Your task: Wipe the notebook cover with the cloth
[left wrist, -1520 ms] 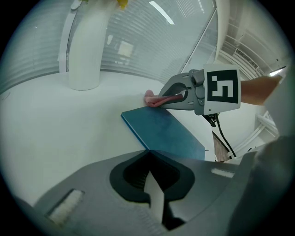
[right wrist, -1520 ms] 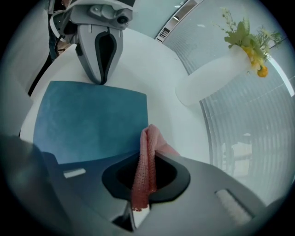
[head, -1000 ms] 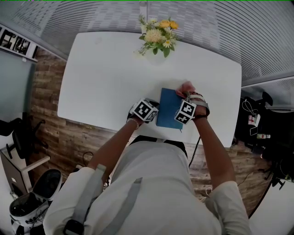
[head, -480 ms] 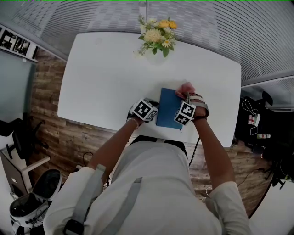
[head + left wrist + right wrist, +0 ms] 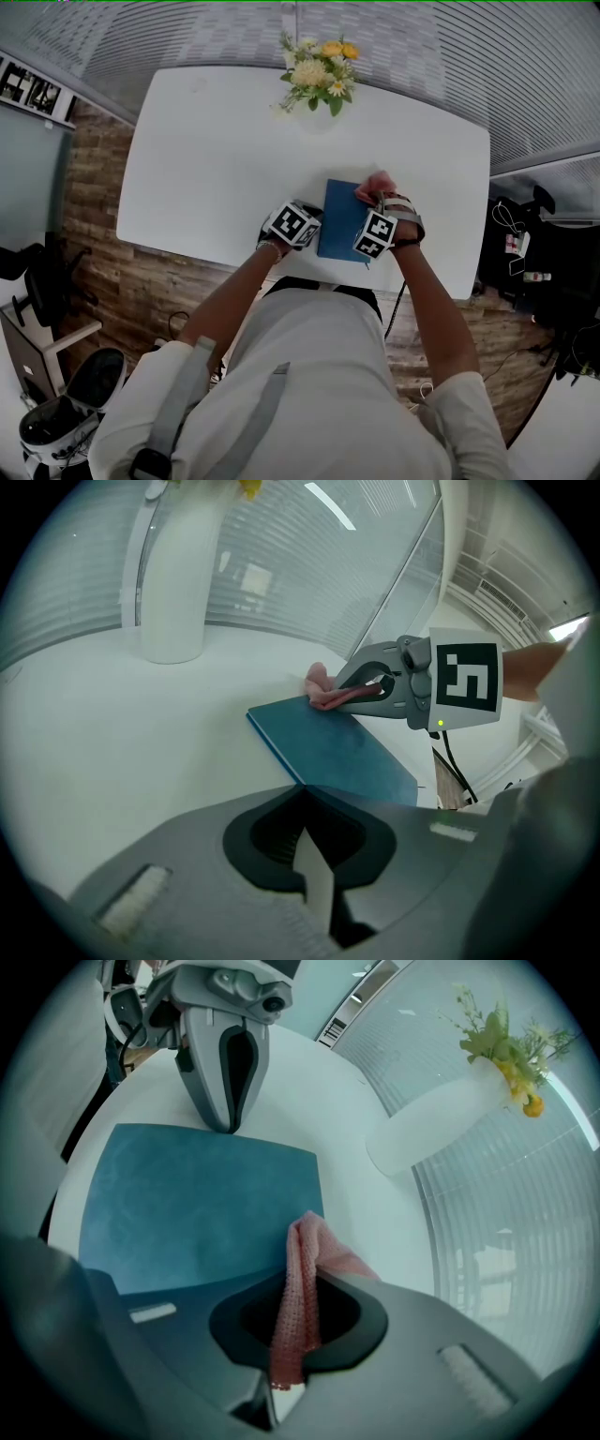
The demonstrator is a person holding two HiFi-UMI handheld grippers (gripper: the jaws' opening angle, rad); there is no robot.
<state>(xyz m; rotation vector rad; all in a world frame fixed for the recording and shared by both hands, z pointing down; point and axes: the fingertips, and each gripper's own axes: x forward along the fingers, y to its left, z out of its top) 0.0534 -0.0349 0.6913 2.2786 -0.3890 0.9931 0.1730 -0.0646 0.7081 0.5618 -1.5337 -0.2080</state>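
On the white table, head view: one blue notebook, one flower vase well beyond it. At the notebook's left edge sat the left gripper, at its right edge the right gripper with one pink cloth. Left gripper view: jaws pressed together, nothing between, tips at a notebook corner. Right gripper view: jaws clenched on the cloth, which draped onto the notebook's corner. The left gripper's tips touched the notebook's far edge.

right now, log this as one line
right gripper shut on pink cloth | cloth at blue notebook corner | left gripper shut at notebook edge
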